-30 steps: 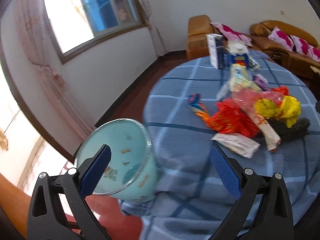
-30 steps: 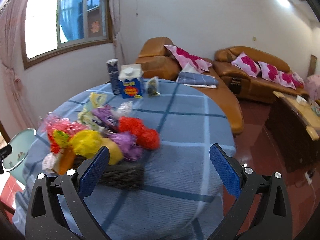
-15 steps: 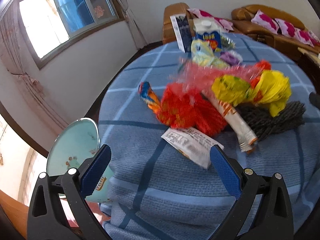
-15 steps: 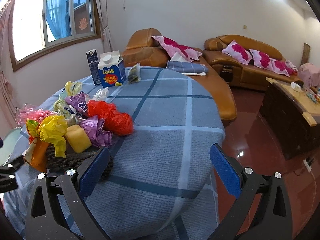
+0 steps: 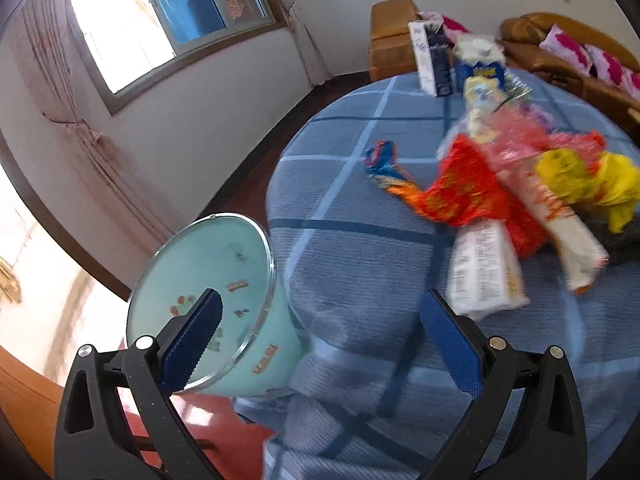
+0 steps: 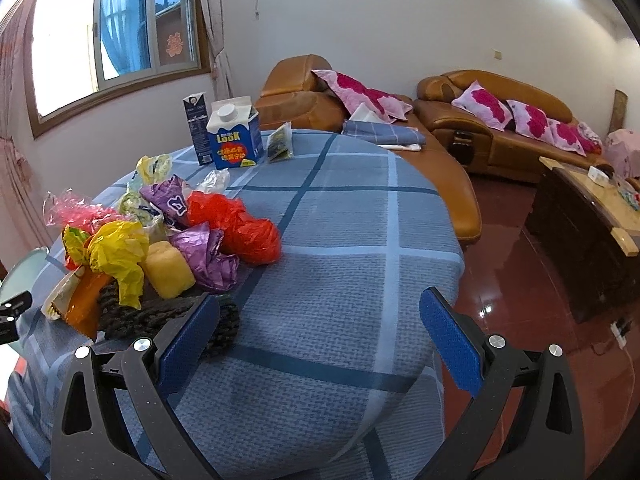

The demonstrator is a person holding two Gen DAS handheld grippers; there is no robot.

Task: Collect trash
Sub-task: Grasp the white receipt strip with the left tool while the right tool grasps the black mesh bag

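Note:
A pile of trash lies on the round table with a blue checked cloth (image 5: pixel 360 248): a white wrapper (image 5: pixel 484 276), a red wrapper (image 5: pixel 460 192), a twisted blue-orange wrapper (image 5: pixel 386 172), yellow plastic (image 5: pixel 592 184). The right wrist view shows the pile from the other side: red plastic (image 6: pixel 240 228), purple foil (image 6: pixel 204 252), a yellow sponge (image 6: pixel 166 274), a dark scourer (image 6: pixel 160 316). A light-green trash bin (image 5: pixel 208 304) stands beside the table's edge. My left gripper (image 5: pixel 320 340) is open and empty, over the table edge next to the bin. My right gripper (image 6: pixel 320 340) is open and empty above the cloth.
A blue milk carton (image 6: pixel 236 138), a tall dark carton (image 6: pixel 196 128) and a small packet (image 6: pixel 280 146) stand at the table's far side. Brown sofas with pink cushions (image 6: pixel 500 120) line the wall. A dark low cabinet (image 6: pixel 584 224) stands at right on the red floor.
My left gripper has swung left and back, bringing the bin under its left finger again. My right gripper has moved a little closer to the pile. Both stay open.

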